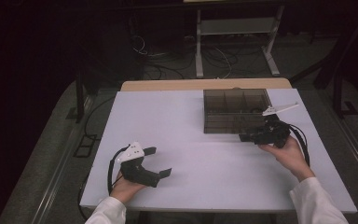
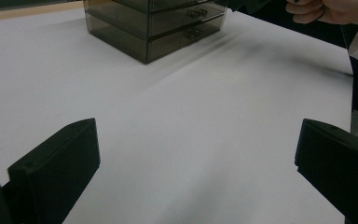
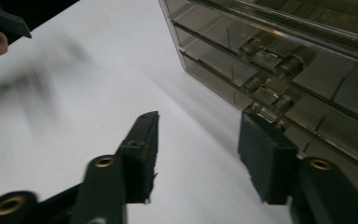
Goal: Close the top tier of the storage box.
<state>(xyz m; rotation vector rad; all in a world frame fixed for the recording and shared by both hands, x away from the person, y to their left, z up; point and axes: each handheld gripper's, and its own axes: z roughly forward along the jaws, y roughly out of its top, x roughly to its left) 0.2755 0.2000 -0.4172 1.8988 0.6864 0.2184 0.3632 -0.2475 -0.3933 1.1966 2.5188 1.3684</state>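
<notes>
Three stacked drawers of the smoky drawer box (image 1: 235,111) face the person. Right gripper (image 1: 248,137) fingers (image 3: 142,154) part-open, empty, near the lowest handle (image 3: 265,108); left gripper (image 1: 161,161) fingers wide, empty.

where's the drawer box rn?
High view: the smoked drawer box sits at the table's far right, drawer fronts toward the person, with the right gripper at its front.

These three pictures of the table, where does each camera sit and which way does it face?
High view: above the person's side, looking forward and down on the table; both forearms, left gripper, right gripper.
Left gripper view: along its open jaws across the table to the drawer box.
Right gripper view: along its parted jaws, close at the box's drawer handles.
Shared: all show the drawer box.
</notes>
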